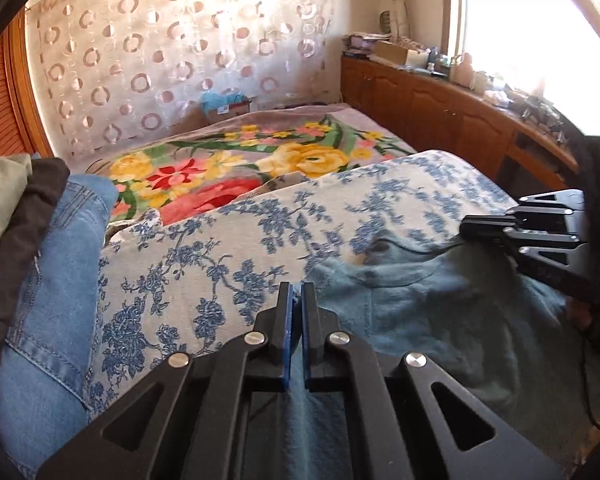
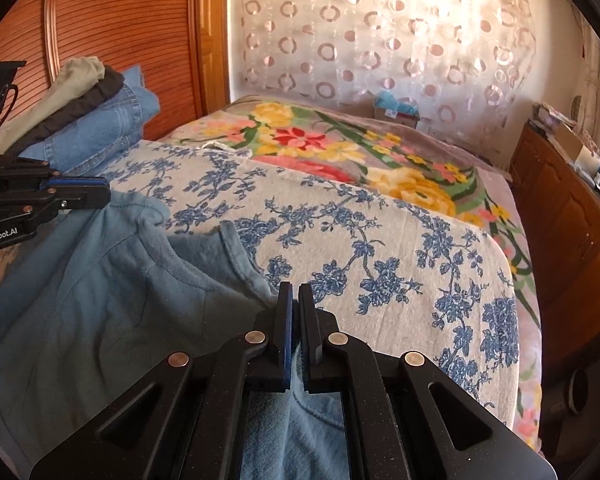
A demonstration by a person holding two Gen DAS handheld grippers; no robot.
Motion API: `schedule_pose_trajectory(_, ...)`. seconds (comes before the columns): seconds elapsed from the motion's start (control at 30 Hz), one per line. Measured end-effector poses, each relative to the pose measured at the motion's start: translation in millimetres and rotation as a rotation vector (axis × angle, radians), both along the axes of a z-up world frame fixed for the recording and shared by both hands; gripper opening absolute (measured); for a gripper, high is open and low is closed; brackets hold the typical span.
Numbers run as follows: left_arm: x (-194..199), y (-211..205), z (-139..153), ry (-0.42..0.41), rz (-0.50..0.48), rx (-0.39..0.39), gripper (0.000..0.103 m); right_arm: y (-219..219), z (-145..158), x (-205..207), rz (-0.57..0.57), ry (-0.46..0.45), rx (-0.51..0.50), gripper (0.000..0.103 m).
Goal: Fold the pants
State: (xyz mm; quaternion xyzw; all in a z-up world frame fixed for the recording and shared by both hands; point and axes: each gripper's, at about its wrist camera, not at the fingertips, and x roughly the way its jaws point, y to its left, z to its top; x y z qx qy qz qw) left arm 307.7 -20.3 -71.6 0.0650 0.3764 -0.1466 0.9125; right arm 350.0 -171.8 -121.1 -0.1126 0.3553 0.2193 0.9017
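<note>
Both grippers [image 1: 298,292] [image 2: 295,294] clamp teal pants [image 1: 420,312] on blue-floral bedspread [image 2: 380,248], bedrm.

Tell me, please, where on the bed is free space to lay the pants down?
Free: the blue-flowered cloth ahead of both grippers, between the teal pants and the colourful floral blanket. Crowded: the clothes pile by the headboard.

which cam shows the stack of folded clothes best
The right wrist view: the stack of folded clothes shows whole, with its khaki, dark and denim layers. The left wrist view crops it at the frame's left edge.
</note>
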Motion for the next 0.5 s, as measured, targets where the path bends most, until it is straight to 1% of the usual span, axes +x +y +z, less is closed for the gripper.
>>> schedule_pose_trajectory(0.07,2.1,2.1,-4.6,0.013,0.012,0.004,0.001,0.1,-1.3,1.9,-0.009,0.002,-0.007,0.000)
schedule_pose_trajectory(0.23,-9.0,2.0,-5.1,0.027,0.000,0.005,0.004,-2.4,2.4,-0.4,0.000,0.032,0.018,0.001)
schedule_pose_trajectory(0.27,-12.3,3.2,-3.9,0.030,-0.001,-0.003,0.007,-2.6,4.0,-2.0,0.001,0.034,0.021,0.004)
schedule_pose_trajectory(0.33,-18.5,4.7,-1.3,0.031,0.000,-0.011,0.012,-4.2,9.8,-9.1,0.000,0.029,0.028,0.006)
schedule_pose_trajectory(0.37,-22.4,5.3,-0.4,0.029,0.000,-0.009,0.019,-5.0,12.5,-13.2,0.001,0.026,0.034,0.008)
schedule_pose_trajectory(0.4,-26.7,5.8,0.7,0.027,-0.004,-0.012,0.028,-5.3,14.7,-16.3,0.001,0.024,0.037,0.010)
schedule_pose_trajectory(0.43,-30.4,6.4,2.3,0.025,-0.010,-0.020,0.033,-5.6,17.3,-21.2,0.000,0.021,0.040,0.011)
schedule_pose_trajectory(0.47,-36.1,7.6,4.2,0.017,-0.014,-0.029,0.043,-6.1,19.4,-26.2,0.000,0.019,0.043,0.012)
schedule_pose_trajectory(0.5,-39.8,8.1,5.7,0.011,-0.015,-0.031,0.046,-6.1,21.0,-31.2,0.000,0.016,0.045,0.013)
